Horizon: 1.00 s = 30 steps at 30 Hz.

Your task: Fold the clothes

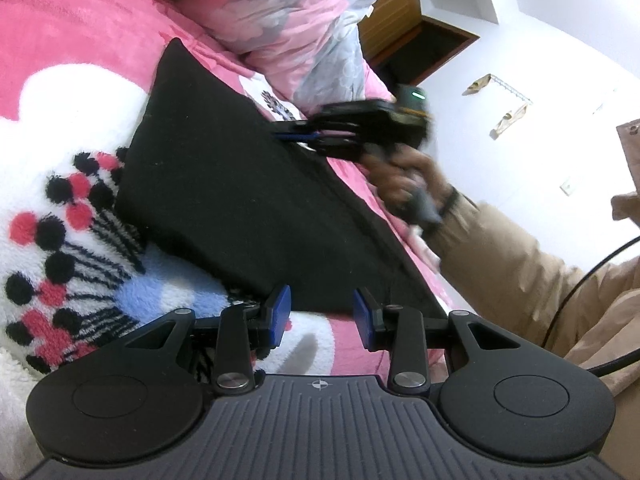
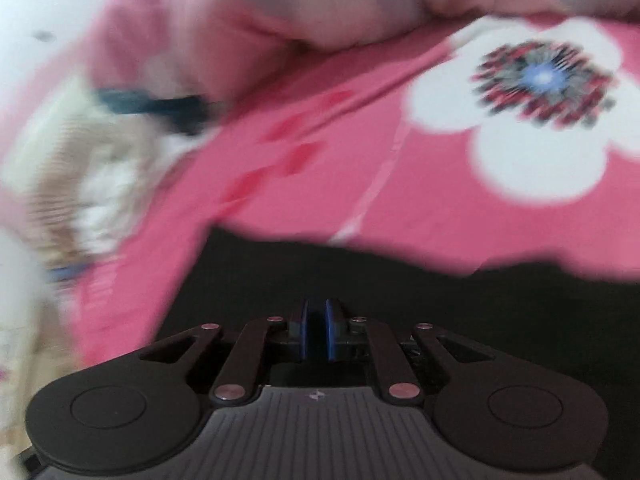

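A black garment (image 1: 224, 184) lies folded on the pink flowered blanket (image 1: 72, 24). My left gripper (image 1: 322, 312) is open, its blue pads at the garment's near edge with nothing between them. My right gripper (image 1: 296, 134) reaches in from the right and is shut on the garment's far right edge. In the blurred right wrist view the right gripper (image 2: 316, 332) has its blue pads nearly together on the black garment (image 2: 400, 300).
A pink and grey quilt (image 1: 288, 24) is heaped at the back of the bed. A wooden cabinet (image 1: 408, 28) stands against the white wall beyond. The person's tan sleeve (image 1: 520, 272) crosses the right side. A beige cloth (image 2: 80, 184) lies at the left.
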Available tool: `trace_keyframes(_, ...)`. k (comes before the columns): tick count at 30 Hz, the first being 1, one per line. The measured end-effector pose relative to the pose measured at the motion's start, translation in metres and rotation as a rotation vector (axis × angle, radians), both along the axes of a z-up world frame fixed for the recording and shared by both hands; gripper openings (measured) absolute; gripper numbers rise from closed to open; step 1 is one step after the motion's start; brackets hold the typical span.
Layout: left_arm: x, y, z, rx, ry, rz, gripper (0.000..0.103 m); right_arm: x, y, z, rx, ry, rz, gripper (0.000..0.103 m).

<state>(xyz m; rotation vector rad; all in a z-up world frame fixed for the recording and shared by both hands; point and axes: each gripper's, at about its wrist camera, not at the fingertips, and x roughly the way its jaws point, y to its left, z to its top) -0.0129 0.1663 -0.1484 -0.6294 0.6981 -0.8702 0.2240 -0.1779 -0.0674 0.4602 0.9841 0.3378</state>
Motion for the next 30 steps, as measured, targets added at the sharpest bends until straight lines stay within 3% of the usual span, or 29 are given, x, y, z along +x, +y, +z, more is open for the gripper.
trace_keyframes(3, -0.002, 0.001, 0.0, 0.006, -0.004, 0.005, 0.035, 0.017, -0.009, 0.006, -0.038, -0.017, -0.135, 0.007)
trace_keyframes(5, -0.002, 0.001, -0.001, 0.005, -0.004, 0.005, 0.035, 0.007, 0.001, 0.024, -0.03, -0.068, -0.07, 0.008)
trace_keyframes(9, -0.001, 0.0, -0.001, -0.004, -0.001, 0.0, 0.035, -0.026, 0.025, 0.027, 0.058, 0.012, 0.131, 0.009)
trace_keyframes(12, -0.004, -0.001, 0.0, 0.005, -0.009, 0.0, 0.035, -0.012, 0.04, 0.006, -0.051, 0.048, 0.118, 0.008)
trace_keyframes(16, -0.008, -0.005, 0.004, 0.033, -0.026, 0.0, 0.035, 0.001, 0.021, 0.02, -0.133, -0.071, -0.133, 0.009)
trace_keyframes(19, -0.011, -0.006, 0.006, 0.048, -0.035, -0.001, 0.035, -0.032, 0.013, 0.044, -0.066, -0.116, -0.089, 0.009)
trace_keyframes(24, -0.024, -0.005, 0.019, 0.085, -0.075, -0.008, 0.035, -0.124, -0.016, 0.076, 0.05, -0.164, -0.073, 0.009)
trace_keyframes(28, -0.026, -0.001, 0.032, 0.072, -0.094, 0.0, 0.035, -0.175, -0.041, 0.069, 0.144, -0.146, -0.075, 0.009)
trace_keyframes(30, -0.023, -0.006, 0.04, 0.072, -0.109, 0.0, 0.035, -0.19, -0.038, 0.051, 0.203, -0.107, -0.033, 0.009)
